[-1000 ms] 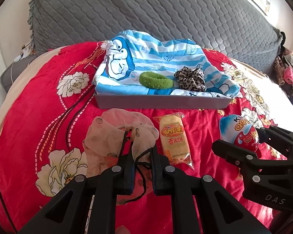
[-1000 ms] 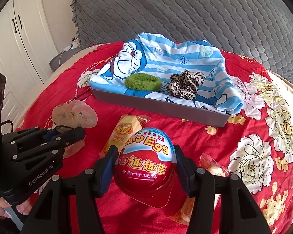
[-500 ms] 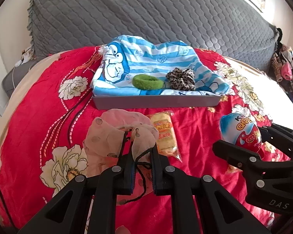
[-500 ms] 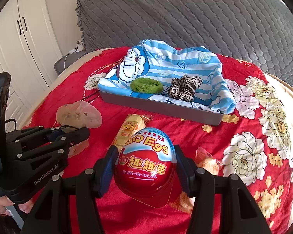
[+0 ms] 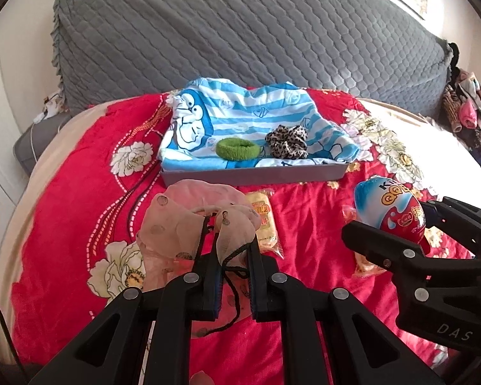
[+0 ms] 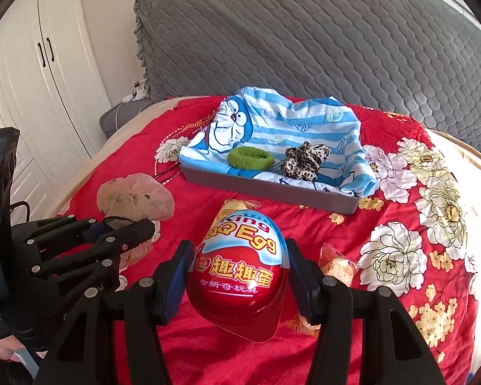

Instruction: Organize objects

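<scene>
My left gripper point(image 5: 229, 247) is shut on a sheer pink spotted pouch point(image 5: 176, 224) with a black drawstring, held a little above the red floral bedspread. The same pouch point(image 6: 134, 197) shows at the left of the right wrist view. A red and blue toy egg point(image 6: 240, 272) is clamped between the pads of my right gripper point(image 6: 240, 256); the egg point(image 5: 389, 211) also shows at the right of the left wrist view. Ahead lies a grey tray point(image 5: 256, 176) lined with a blue striped cartoon cloth point(image 5: 250, 122), holding a green hair tie point(image 5: 239, 149) and a leopard scrunchie point(image 5: 287, 141).
A yellow snack packet point(image 5: 264, 221) lies on the bedspread between the grippers, just before the tray. An orange snack packet point(image 6: 336, 263) lies right of the egg. A grey quilted headboard point(image 5: 240, 38) rises behind. White wardrobe doors point(image 6: 48, 73) stand left; clothes point(image 5: 465, 112) pile far right.
Both grippers have risen and drawn back from the tray with their loads, so the tray and snack packets look smaller and lower. Neither grip has altered.
</scene>
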### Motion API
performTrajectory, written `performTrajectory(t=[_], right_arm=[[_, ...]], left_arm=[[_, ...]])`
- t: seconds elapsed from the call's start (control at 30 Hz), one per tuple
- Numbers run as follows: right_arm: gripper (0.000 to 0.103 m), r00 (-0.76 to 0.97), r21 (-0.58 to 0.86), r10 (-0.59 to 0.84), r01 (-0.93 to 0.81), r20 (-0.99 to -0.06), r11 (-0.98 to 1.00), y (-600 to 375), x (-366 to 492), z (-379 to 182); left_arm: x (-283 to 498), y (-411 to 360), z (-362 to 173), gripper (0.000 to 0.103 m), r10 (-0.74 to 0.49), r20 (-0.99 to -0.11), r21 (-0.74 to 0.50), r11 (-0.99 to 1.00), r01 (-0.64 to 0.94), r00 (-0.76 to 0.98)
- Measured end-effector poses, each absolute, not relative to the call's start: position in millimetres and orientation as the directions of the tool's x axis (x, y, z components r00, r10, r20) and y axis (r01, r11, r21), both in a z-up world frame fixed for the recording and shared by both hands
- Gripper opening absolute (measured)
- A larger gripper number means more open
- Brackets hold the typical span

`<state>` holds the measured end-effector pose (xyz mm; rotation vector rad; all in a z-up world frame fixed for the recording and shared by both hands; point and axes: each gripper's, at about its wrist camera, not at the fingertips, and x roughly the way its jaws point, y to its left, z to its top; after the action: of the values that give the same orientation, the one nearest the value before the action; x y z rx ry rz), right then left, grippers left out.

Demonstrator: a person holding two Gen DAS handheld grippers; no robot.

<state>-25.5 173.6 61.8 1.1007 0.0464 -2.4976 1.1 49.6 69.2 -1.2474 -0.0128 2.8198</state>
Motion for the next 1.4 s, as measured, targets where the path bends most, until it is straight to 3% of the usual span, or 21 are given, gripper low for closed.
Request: performTrajectory(t=[1.4], right_arm=[[0.057,-0.735,0.098,-0.350,0.363,-0.581,-0.927,189.0,3.0,125.5]], left_arm=[[19.5,54.3,138.5,0.013,0.057,-0.633,-0.039,-0.998,-0.042,-0.772]])
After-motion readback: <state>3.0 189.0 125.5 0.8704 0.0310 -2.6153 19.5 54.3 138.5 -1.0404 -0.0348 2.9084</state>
